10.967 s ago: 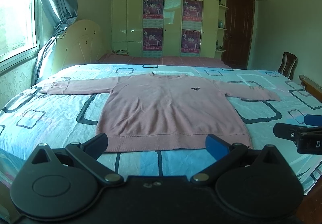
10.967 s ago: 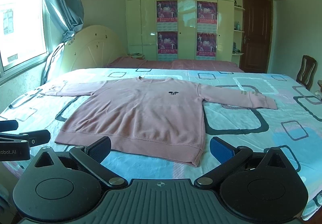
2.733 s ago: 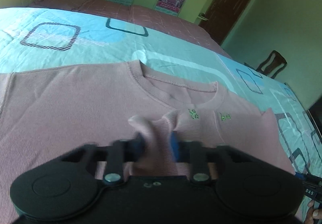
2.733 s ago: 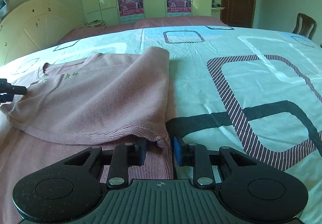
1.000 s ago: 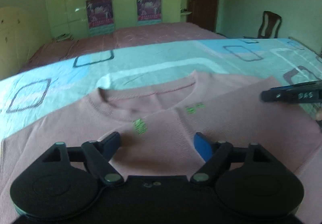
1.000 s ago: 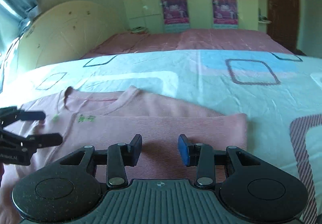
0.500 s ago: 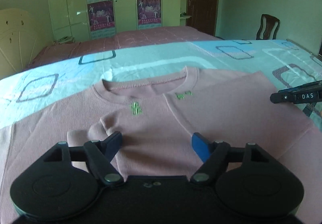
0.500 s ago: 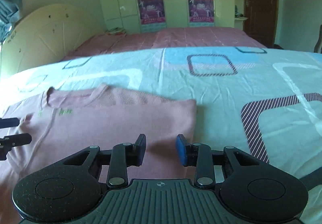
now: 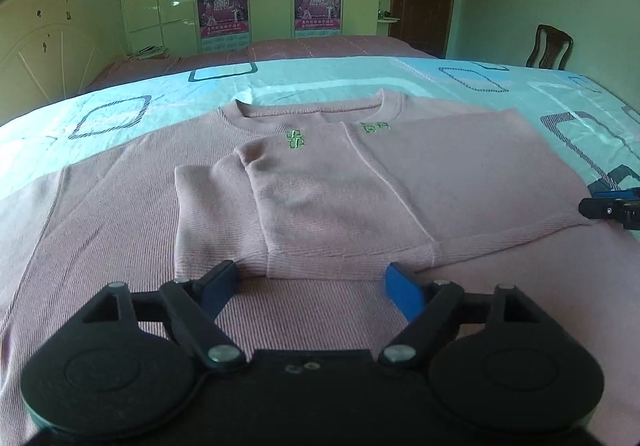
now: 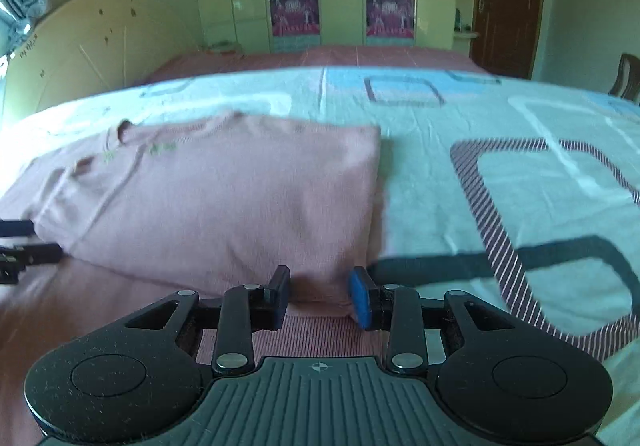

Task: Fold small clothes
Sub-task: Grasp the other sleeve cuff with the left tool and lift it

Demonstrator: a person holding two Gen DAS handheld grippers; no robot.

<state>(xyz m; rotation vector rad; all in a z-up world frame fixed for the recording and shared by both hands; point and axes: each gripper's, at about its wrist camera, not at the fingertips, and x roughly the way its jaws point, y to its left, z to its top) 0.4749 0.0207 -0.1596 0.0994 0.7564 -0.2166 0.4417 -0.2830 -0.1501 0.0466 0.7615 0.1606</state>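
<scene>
A bed (image 9: 120, 101) fills the middle and lower part of both views, spread with a pale blue and white sheet (image 10: 500, 173) printed with dark rounded squares. A pink sweatshirt (image 9: 320, 197) lies flat on the sheet, its right side folded inward over the chest. Along the far edge, toward the top, a dusty-pink cover (image 9: 312, 47) lies on the bed
</scene>
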